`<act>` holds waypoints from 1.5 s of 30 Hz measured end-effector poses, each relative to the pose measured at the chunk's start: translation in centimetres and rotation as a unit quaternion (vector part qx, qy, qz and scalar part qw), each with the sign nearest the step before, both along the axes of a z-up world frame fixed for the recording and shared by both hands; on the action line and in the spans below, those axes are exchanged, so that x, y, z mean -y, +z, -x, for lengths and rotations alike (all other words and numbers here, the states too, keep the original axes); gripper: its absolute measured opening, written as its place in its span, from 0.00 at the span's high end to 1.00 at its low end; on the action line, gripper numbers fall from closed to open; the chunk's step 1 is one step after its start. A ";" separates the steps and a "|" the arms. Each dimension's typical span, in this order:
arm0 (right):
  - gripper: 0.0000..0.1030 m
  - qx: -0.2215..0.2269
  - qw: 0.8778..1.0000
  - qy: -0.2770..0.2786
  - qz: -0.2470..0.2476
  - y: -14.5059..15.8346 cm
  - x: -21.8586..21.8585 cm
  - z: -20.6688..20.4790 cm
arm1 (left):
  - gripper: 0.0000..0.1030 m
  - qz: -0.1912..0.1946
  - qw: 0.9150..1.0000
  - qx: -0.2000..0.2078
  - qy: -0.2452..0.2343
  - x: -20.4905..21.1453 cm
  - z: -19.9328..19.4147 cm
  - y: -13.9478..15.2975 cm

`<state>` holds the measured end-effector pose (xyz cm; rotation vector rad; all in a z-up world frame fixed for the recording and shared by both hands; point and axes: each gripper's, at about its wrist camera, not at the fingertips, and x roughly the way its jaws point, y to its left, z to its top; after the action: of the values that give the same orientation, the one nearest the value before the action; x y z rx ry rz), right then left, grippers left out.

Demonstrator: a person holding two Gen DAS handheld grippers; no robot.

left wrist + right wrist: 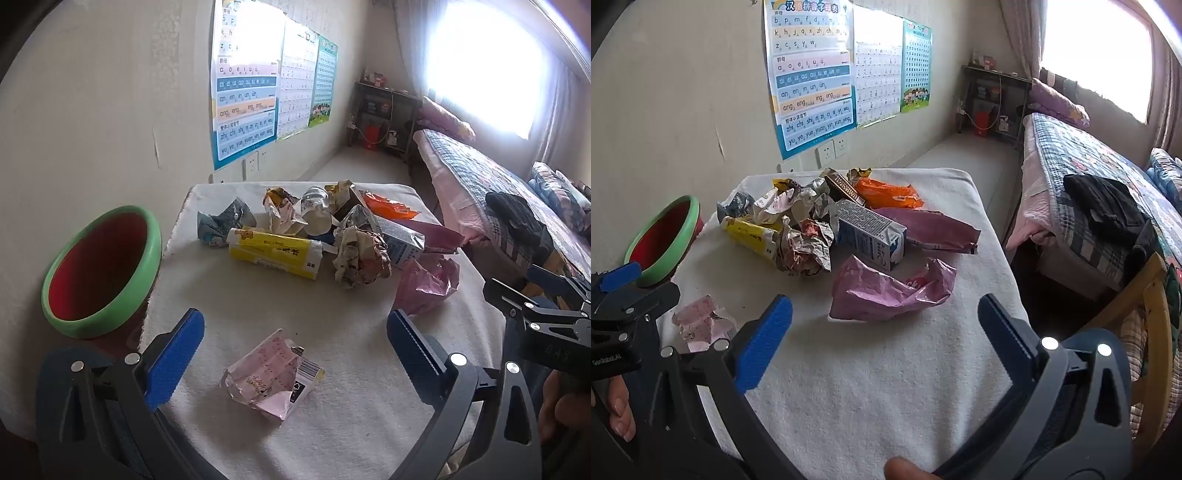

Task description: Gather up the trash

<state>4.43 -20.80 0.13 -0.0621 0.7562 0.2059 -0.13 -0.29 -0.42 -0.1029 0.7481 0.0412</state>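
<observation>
A pile of trash lies on a white cloth-covered table (pixel 351 424): a yellow wrapper (pixel 273 253), crumpled paper (pixel 360 260), a blue-white milk carton (pixel 870 236), an orange packet (pixel 890 195) and a crumpled pink bag (pixel 890 288). A flattened pink carton (pixel 271 376) lies alone near the front. My left gripper (pixel 295 332) hangs open above that pink carton, touching nothing. My right gripper (pixel 884 317) stands open just short of the pink bag, with nothing between its blue pads. A green-rimmed red bin (pixel 99 273) stands at the table's left edge.
A wall with learning posters (pixel 243 85) runs behind the table. On the right is a bed (pixel 1100 192) with a checked quilt and dark clothes. A wooden chair frame (pixel 1152 332) stands by the table's right side. A dark shelf (pixel 993 103) is in the far corner.
</observation>
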 end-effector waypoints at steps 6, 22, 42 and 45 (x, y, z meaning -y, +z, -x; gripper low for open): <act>0.04 0.002 1.000 0.000 0.000 0.1 0.0 0.1 | 0.08 -0.001 1.000 0.000 0.000 0.0 0.0 0.1; 0.04 0.003 1.000 0.002 0.003 0.1 -0.2 0.1 | 0.08 0.001 1.000 0.005 0.000 0.2 0.0 0.5; 0.04 0.002 1.000 0.008 0.010 -0.1 -0.5 0.2 | 0.08 0.002 1.000 0.005 0.000 0.3 0.1 0.6; 0.04 0.002 1.000 0.008 0.010 -0.1 -0.5 0.2 | 0.08 0.002 1.000 0.006 0.000 0.3 0.1 0.6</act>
<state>4.28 -20.29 0.06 -0.0872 0.7537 0.2135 -0.27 -0.55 0.18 -0.1059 0.7372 0.0387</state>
